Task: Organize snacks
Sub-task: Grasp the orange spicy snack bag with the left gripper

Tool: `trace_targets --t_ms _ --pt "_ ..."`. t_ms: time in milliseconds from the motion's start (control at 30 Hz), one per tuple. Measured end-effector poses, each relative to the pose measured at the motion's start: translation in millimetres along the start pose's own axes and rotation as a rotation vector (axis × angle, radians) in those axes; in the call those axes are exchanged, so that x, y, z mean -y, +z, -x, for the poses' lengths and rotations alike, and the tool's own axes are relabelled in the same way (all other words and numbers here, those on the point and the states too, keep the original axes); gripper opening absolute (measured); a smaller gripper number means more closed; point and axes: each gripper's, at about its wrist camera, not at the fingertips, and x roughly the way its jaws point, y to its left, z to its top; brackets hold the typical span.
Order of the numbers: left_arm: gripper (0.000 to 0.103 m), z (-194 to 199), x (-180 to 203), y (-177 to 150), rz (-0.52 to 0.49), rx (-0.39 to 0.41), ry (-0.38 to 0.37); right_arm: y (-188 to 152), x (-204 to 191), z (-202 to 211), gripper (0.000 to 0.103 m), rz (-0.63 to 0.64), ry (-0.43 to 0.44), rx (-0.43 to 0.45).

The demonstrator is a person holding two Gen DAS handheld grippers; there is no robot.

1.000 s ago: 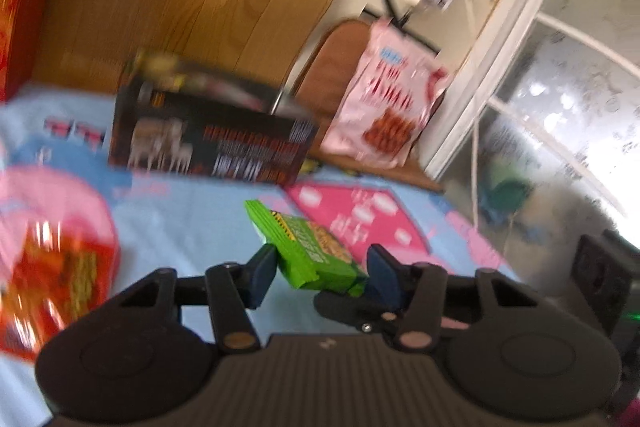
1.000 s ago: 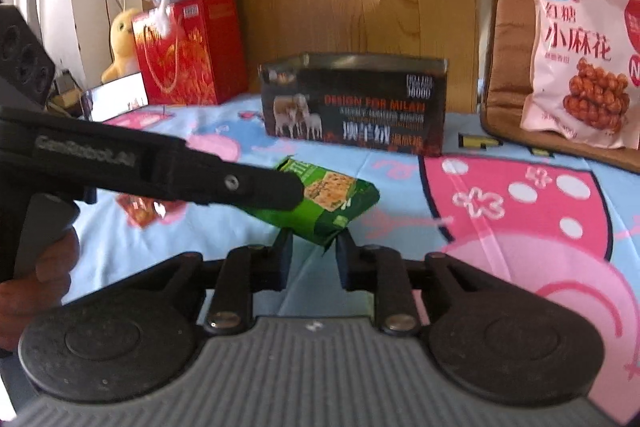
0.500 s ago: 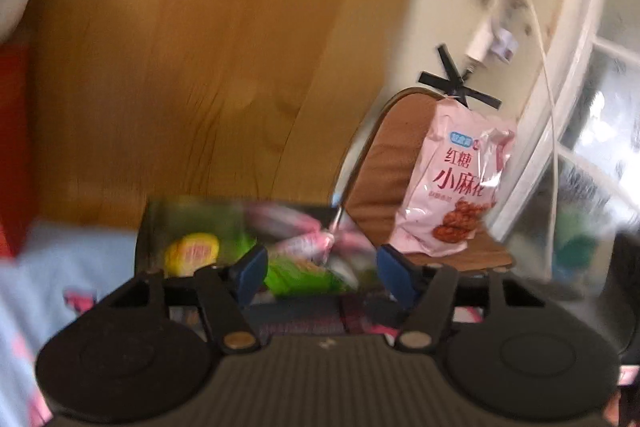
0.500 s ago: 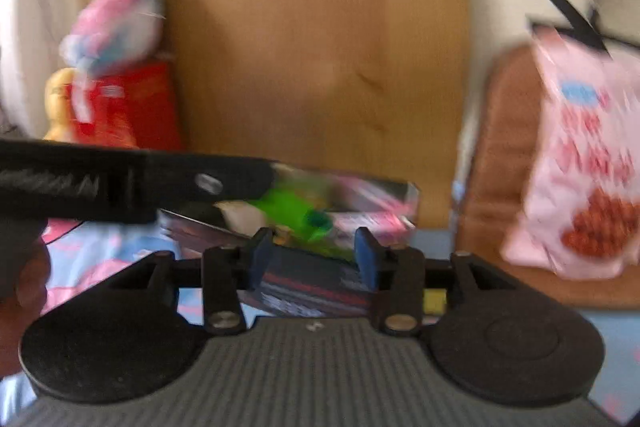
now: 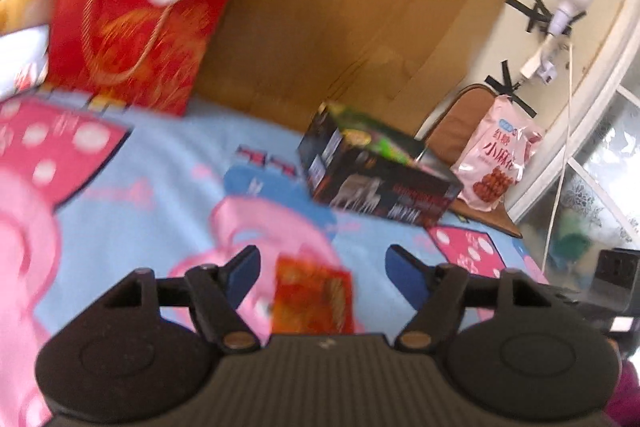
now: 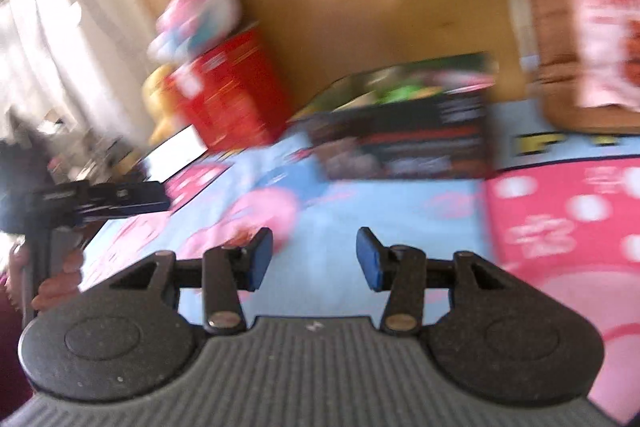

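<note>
The left gripper (image 5: 322,273) is hovering with jaws apart, just widened and empty, directly over the red packet (image 5: 314,301) lying flat on the blanket (image 5: 160,187). The right gripper (image 6: 314,257) is likewise gaping empty, farther off; the box (image 5: 376,183) is sitting far right.

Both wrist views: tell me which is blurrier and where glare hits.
Right wrist view: heavy motion smear, the black box unreadable, glare washing out the upper left. Left wrist view: milder blur, the pink snack bag legible, bright window at right.
</note>
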Motion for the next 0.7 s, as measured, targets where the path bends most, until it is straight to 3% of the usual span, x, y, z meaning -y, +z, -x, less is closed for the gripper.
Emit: trace_targets --t_ms 100,167,200,300,400,467,533,633,667,700 --pt "0.070 -8 -12 -8 0.058 -0.038 -0.064 -8 -28 -25 0.049 0.054 0.020 -0.057" --pt "0.065 -16 -15 -15 0.067 -0.062 -0.099 -9 -33 -45 0.048 0.010 0.045 -0.077" --pt "0.057 -19 -14 -19 0.058 -0.069 -0.100 -7 -30 -55 0.047 -0.043 0.052 -0.081" --pt "0.035 -31 -12 -35 0.054 -0.118 -0.079 2 -10 -77 0.027 -0.221 0.041 -0.043" --pt "0.022 -39 -23 -50 0.132 -0.130 -0.117 5 5 -95 0.027 -0.356 0.042 -0.028" --pt "0.022 -39 -30 -54 0.175 -0.110 -0.139 1 4 -111 0.027 -0.397 0.108 -0.107" --pt "0.022 -38 -35 -56 0.196 -0.099 -0.159 -6 -7 -119 0.017 -0.381 0.132 -0.164" --pt "0.022 -37 -35 -58 0.206 -0.095 -0.167 -14 -23 -102 0.014 -0.301 0.094 -0.116" --pt "0.026 -37 -32 -58 0.204 -0.103 -0.177 -16 -23 -93 0.013 -0.310 0.100 -0.103" --pt "0.037 -37 -29 -58 0.204 -0.108 -0.193 -20 -21 -82 0.011 -0.328 0.102 -0.089"
